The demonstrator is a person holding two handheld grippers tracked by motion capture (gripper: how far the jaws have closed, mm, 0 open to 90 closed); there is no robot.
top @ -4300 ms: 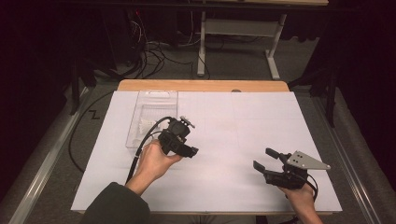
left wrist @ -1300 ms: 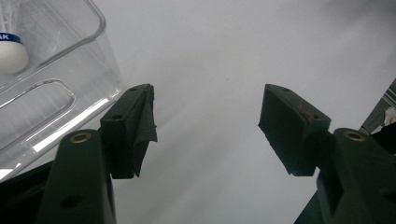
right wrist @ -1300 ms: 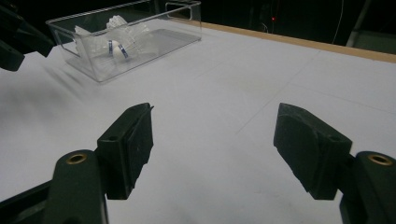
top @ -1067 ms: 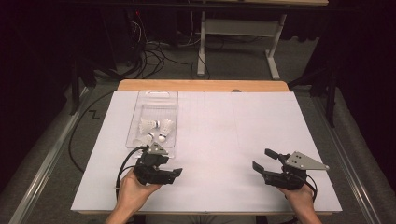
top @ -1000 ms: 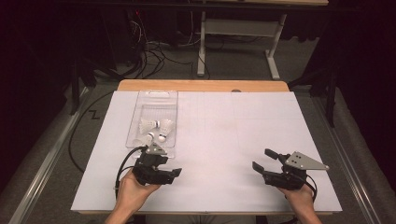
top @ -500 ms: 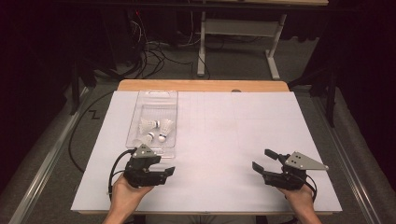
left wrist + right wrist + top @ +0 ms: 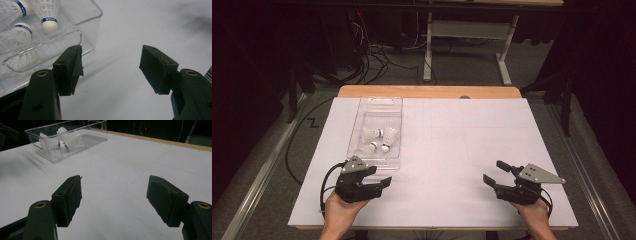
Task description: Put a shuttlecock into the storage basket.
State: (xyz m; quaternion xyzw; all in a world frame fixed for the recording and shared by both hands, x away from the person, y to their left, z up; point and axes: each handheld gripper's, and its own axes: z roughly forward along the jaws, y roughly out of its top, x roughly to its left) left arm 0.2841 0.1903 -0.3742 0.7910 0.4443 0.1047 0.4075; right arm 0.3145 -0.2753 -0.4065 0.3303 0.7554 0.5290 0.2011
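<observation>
A clear plastic bin lies on the left half of the white-covered table, with three white shuttlecocks inside. My left gripper hovers just in front of the bin's near end, open and empty. In the left gripper view the gripper has the bin's corner and the shuttlecocks up to its left. At the front right, my right gripper stands open with nothing in it. From the right gripper the bin and its shuttlecocks appear far off across bare sheet.
A wooden strip marks the table's far edge. Beyond it, cables trail over the dark floor beside a white frame's legs. A black cable loops from the left gripper. Bare sheet spans the stretch between the two grippers.
The left gripper has drawn back from the bin's near end toward the front left of the table, uncovering the shuttlecocks. The right gripper has kept still.
</observation>
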